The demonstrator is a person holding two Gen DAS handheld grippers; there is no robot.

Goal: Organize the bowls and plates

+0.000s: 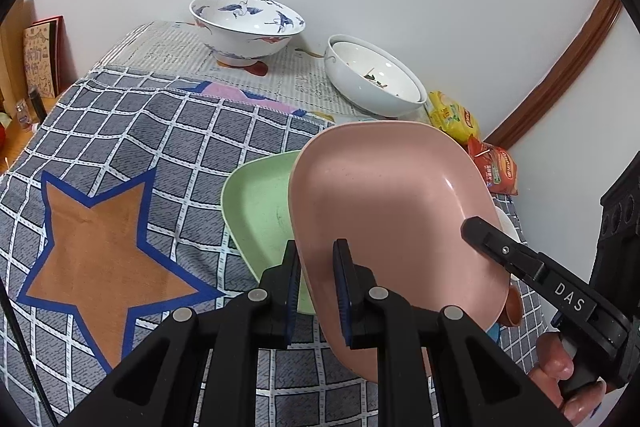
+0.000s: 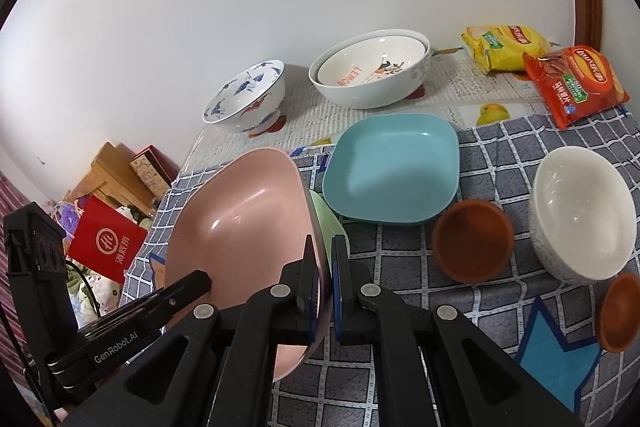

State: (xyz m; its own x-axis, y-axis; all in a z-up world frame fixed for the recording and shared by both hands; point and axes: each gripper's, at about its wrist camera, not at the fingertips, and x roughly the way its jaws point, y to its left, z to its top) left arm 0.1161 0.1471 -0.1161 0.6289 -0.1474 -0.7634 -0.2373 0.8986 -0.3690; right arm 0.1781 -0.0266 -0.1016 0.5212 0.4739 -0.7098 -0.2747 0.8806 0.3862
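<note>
A pink square plate (image 1: 392,203) is held tilted above the checked cloth; it also shows in the right wrist view (image 2: 244,219). My left gripper (image 1: 318,267) is shut on its left rim. My right gripper (image 2: 325,271) is shut on its right rim. A green plate (image 1: 260,203) lies flat under it, and its edge peeks out in the right wrist view (image 2: 330,223). A blue plate (image 2: 394,167) lies behind. Two brown bowls (image 2: 474,243) (image 2: 620,311) and a white bowl (image 2: 584,219) sit at the right.
A blue-patterned bowl (image 1: 246,27) and nested white bowls (image 1: 376,75) stand on newspaper by the wall. Yellow (image 2: 504,47) and red (image 2: 572,83) snack bags lie at the back right. The table's left edge drops to a red bag (image 2: 106,247) and boxes.
</note>
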